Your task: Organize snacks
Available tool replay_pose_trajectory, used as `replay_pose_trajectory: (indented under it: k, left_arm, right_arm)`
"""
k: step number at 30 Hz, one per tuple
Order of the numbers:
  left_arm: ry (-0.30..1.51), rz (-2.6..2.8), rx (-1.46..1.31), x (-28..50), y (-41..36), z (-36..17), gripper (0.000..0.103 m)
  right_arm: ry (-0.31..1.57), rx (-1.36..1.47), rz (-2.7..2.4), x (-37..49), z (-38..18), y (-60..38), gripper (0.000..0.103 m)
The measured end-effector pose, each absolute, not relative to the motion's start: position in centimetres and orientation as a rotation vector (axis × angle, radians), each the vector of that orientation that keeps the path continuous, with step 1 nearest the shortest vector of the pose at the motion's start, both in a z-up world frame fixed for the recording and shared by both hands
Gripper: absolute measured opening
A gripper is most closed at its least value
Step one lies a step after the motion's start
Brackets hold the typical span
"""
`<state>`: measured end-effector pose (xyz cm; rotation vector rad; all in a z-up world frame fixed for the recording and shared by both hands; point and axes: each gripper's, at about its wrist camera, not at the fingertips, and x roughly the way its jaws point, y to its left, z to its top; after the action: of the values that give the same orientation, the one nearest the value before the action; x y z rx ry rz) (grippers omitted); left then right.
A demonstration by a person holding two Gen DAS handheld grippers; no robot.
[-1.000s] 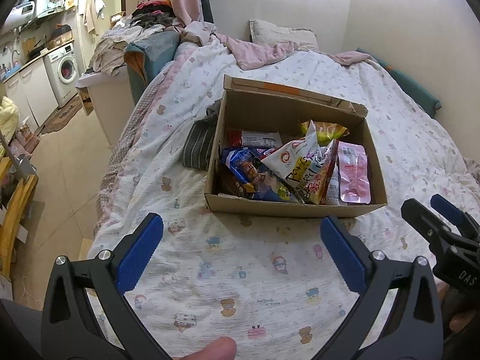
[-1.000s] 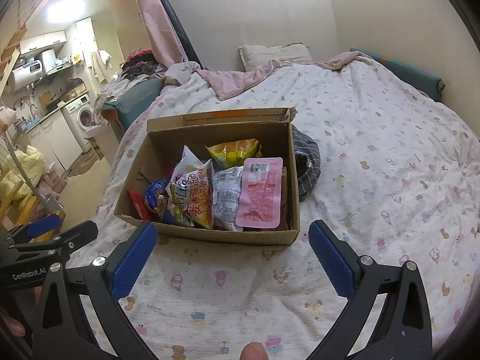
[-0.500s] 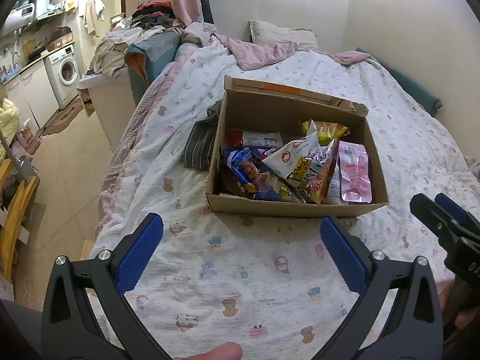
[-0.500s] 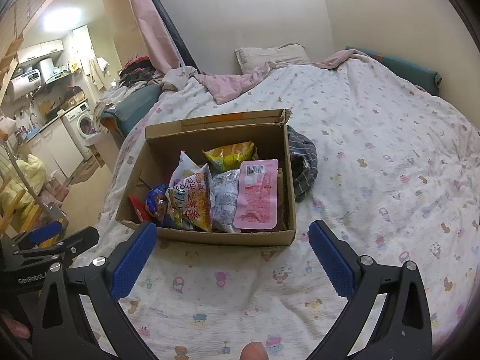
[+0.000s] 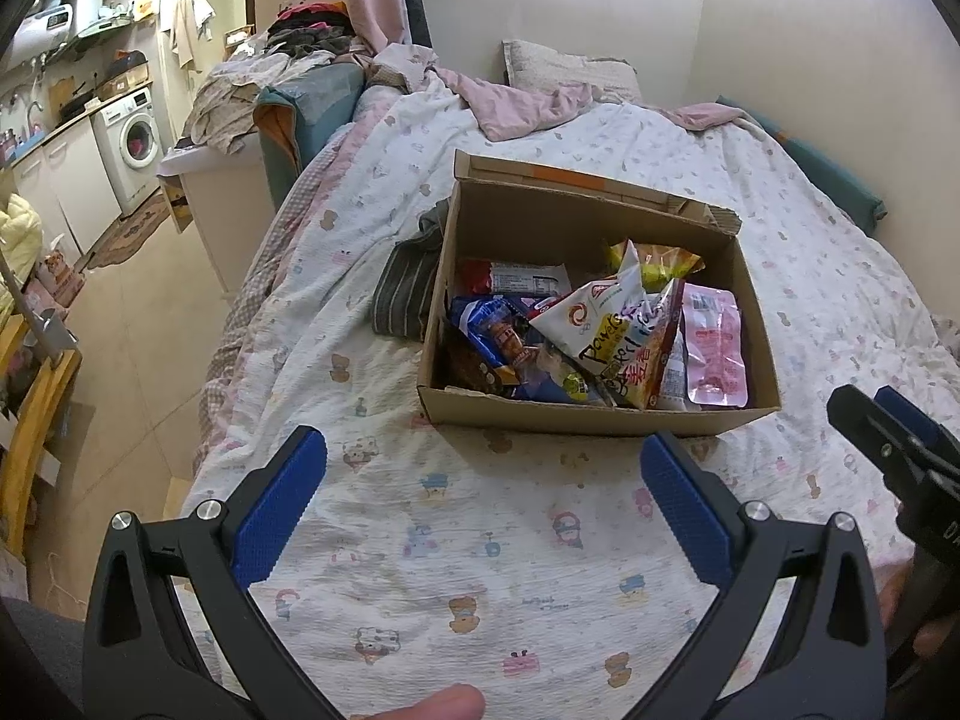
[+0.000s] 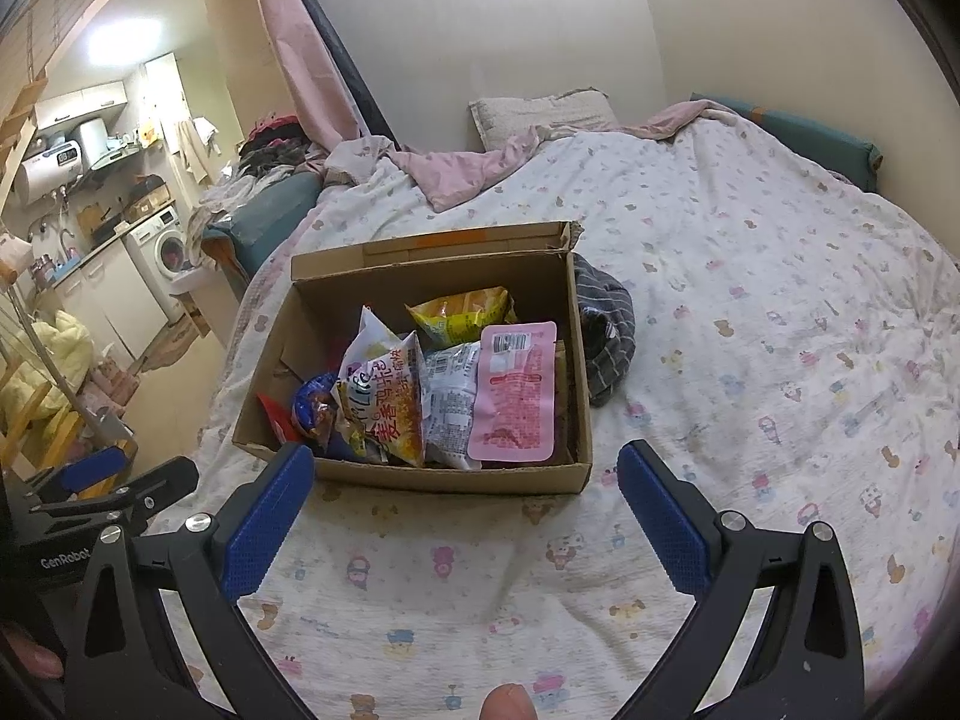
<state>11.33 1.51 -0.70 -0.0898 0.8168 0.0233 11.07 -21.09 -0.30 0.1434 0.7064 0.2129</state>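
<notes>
An open cardboard box (image 5: 576,417) (image 6: 456,477) sits on the bed and holds several snack packets: a pink pouch (image 5: 714,354) (image 6: 513,390), a white and orange bag (image 5: 612,336) (image 6: 384,396), a yellow bag (image 5: 654,258) (image 6: 459,315), a blue wrapper (image 5: 492,330) and a red and white packet (image 5: 510,279). My left gripper (image 5: 483,510) is open and empty, in front of the box. My right gripper (image 6: 465,516) is open and empty, also in front of the box. Each gripper shows at the other view's edge.
A dark striped cloth (image 5: 405,288) (image 6: 606,339) lies beside the box. The bed has a cartoon-print sheet (image 5: 480,570), a pink blanket (image 5: 522,105) and a pillow (image 6: 540,114) at the far end. The floor (image 5: 132,324) drops off left, with a washing machine (image 5: 135,147) beyond.
Both grippers have drawn back and up a little from the box, staying open. The box and snacks have not moved.
</notes>
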Motion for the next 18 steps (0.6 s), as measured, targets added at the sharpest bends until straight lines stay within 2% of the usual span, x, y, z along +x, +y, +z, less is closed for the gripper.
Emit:
replay_pose_trajectory:
  k: [18]
  left_arm:
    - [0.817, 0.025, -0.089, 11.32, 1.57, -0.66, 0.103]
  right_arm:
    - [0.702, 0.141, 0.214, 11.11, -0.41, -20.92, 0.103]
